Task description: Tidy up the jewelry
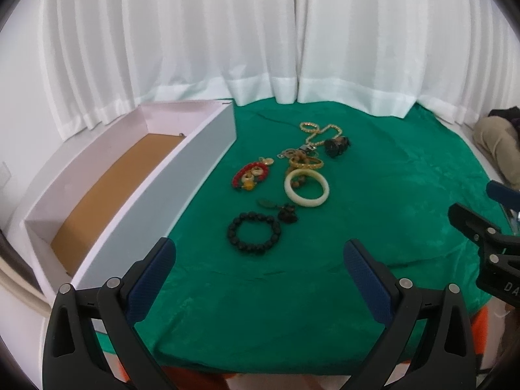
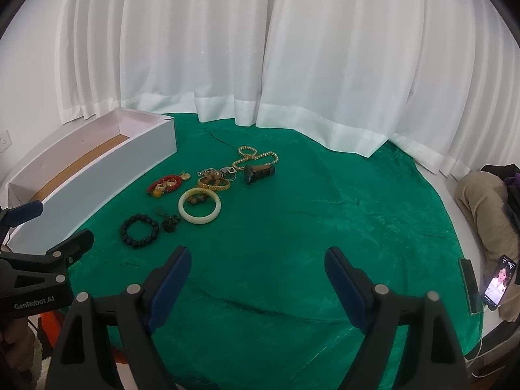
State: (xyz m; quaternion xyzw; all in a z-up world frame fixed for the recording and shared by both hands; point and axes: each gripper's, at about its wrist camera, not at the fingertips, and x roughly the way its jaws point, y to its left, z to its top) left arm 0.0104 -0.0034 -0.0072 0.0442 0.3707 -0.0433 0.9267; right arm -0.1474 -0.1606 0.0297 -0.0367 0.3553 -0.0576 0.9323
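Note:
Jewelry lies in a loose pile on the green cloth (image 1: 357, 214): a black bead bracelet (image 1: 253, 233) (image 2: 139, 230), a cream bangle (image 1: 306, 188) (image 2: 200, 205), a red bead bracelet (image 1: 251, 174) (image 2: 164, 184), a gold bangle (image 1: 305, 162) (image 2: 214, 183), a gold bead necklace (image 1: 320, 131) (image 2: 258, 156) and a dark piece (image 1: 337, 145) (image 2: 259, 172). A long white box (image 1: 182, 175) (image 2: 97, 178) with a brown floor stands open at the left. My left gripper (image 1: 260, 256) is open and empty, short of the black bracelet. My right gripper (image 2: 258, 265) is open and empty, to the right of the pile.
White curtains (image 2: 260, 48) hang behind the cloth. A lit phone (image 2: 497, 282) and a dark case (image 2: 469, 284) lie at the right edge. A person's leg (image 2: 484, 208) rests at far right. Each gripper shows at the edge of the other's view.

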